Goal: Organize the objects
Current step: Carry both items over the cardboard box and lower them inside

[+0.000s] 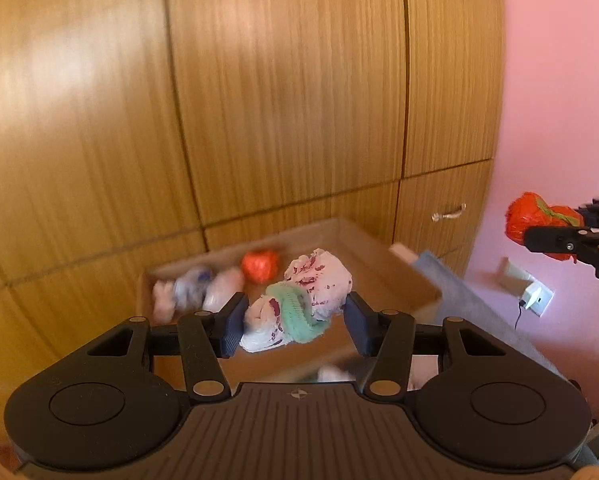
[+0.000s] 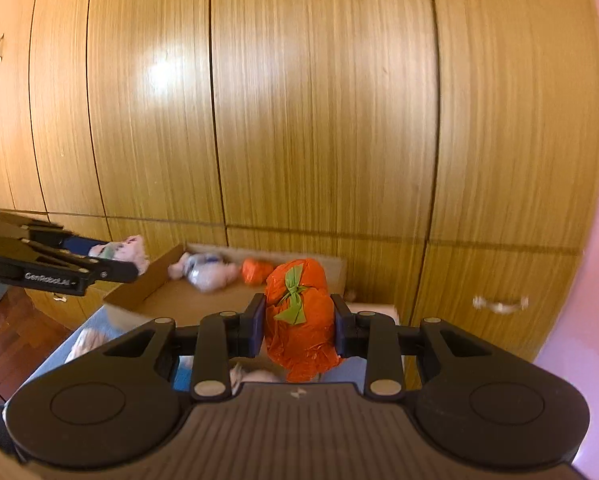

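Carrying step: my left fingers pinch a white bundle, my right fingers an orange bundle (both aloft). Next, lower them into the box.

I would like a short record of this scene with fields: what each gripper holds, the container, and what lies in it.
left gripper: shut on white bundle with green band
right gripper: shut on orange bundle with green ribbon
container: open cardboard box, before wooden wardrobe
in box: small orange bundle, pale bundles
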Motion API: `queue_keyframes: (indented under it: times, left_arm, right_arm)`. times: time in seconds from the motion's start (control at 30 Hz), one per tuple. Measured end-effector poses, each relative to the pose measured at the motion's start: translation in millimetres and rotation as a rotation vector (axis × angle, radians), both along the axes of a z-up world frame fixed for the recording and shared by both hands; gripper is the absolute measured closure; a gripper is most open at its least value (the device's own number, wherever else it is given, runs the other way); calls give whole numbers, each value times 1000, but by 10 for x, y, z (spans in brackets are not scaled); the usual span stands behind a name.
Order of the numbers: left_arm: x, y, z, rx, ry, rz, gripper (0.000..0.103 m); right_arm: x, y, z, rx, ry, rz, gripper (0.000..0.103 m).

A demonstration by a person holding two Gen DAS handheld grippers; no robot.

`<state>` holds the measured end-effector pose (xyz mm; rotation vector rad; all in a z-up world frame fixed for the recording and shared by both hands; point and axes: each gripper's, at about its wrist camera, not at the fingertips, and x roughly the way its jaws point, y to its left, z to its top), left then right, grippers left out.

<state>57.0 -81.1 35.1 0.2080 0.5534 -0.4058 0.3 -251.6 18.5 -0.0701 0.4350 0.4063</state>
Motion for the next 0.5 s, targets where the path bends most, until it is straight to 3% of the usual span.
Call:
queue_keyframes:
  times: [0.23, 0.5]
  left_arm:
    - [665, -255, 88, -57, 92, 1, 45]
    - [1336, -462, -261, -73, 222, 21, 45]
  right_arm:
    - [634, 205, 128, -22, 17, 74, 73]
    - [1412, 481, -143, -43, 134, 150, 73]
